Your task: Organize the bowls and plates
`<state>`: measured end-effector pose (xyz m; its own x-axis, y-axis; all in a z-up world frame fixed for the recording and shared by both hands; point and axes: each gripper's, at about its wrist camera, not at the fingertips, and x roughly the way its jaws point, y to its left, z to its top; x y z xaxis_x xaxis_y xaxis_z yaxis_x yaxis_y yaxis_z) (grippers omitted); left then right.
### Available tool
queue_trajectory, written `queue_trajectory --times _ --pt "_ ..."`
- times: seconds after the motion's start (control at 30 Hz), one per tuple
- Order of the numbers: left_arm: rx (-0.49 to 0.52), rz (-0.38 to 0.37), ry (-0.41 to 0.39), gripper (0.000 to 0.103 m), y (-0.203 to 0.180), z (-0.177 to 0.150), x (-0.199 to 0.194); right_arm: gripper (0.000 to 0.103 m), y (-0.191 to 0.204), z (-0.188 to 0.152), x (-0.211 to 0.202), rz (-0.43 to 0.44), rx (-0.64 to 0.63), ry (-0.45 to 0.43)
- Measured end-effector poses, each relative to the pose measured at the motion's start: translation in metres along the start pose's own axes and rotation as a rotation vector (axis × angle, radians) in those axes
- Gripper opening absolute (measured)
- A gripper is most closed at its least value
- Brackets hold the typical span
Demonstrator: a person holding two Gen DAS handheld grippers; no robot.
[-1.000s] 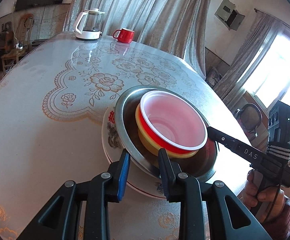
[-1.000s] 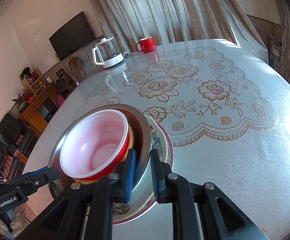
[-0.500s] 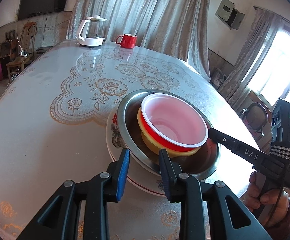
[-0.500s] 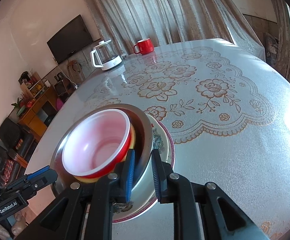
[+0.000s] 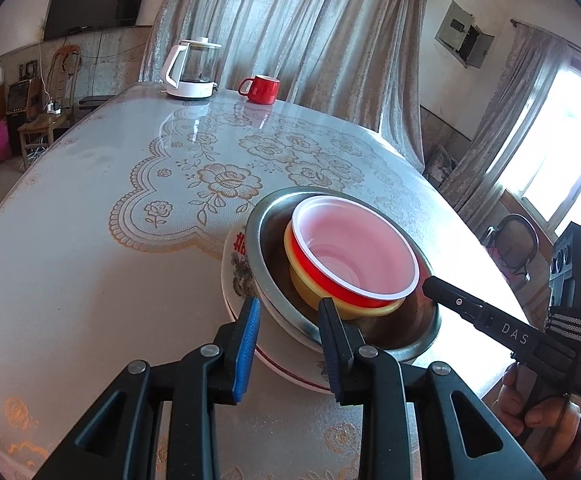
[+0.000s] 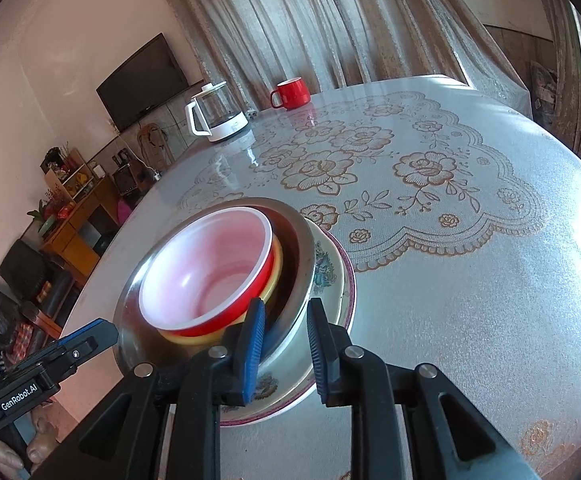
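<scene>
Grippers marked "DAS" (image 5: 514, 334) and "GenRobot.AI" (image 6: 18, 398).

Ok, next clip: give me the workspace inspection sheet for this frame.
Surface: round table under a glossy floral cover.
Job's things: red bowl nested in yellow bowl, inside steel bowl, on patterned plates.
Clutter: glass kettle and red mug at the far edge.
Grippers: left tongs straddle the steel bowl's rim, gaps visible at the pads; right tongs straddle the opposite rim, contact unclear.
Cables: wire on the far wall.
Surroundings: curtains, TV, window, chairs.
</scene>
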<state>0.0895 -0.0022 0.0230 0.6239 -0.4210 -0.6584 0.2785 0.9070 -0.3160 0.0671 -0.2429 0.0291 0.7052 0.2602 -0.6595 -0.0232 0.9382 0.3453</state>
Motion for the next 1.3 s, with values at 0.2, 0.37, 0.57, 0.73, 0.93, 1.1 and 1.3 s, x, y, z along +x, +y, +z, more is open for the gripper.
queue_trajectory --times 0.2,0.37,0.57,0.73,0.93,1.1,1.3 --pt "0.023 -0.033 0.001 0.030 -0.009 -0.006 0.003 0.018 0.002 -0.002 -0.002 -0.006 -0.008 -0.020" --pt "0.013 -0.029 0.001 0.030 -0.008 -0.006 0.001 0.017 -0.001 0.000 -0.002 0.004 -0.002 -0.018" --pt "0.018 0.038 -0.013 0.032 -0.010 -0.008 -0.005 0.020 0.000 -0.004 -0.003 0.021 0.006 -0.019" --pt "-0.004 0.148 -0.026 0.032 -0.007 -0.011 -0.011 0.020 0.003 -0.005 -0.006 0.009 0.009 -0.015" --pt "-0.010 0.228 -0.055 0.035 -0.001 -0.017 -0.016 0.028 0.013 -0.013 -0.017 -0.070 -0.034 -0.056" --pt "0.002 0.261 -0.077 0.036 -0.004 -0.021 -0.018 0.030 0.019 -0.021 -0.025 -0.133 -0.071 -0.093" --pt "0.016 0.283 -0.115 0.043 -0.009 -0.025 -0.024 0.031 0.033 -0.031 -0.030 -0.189 -0.142 -0.131"
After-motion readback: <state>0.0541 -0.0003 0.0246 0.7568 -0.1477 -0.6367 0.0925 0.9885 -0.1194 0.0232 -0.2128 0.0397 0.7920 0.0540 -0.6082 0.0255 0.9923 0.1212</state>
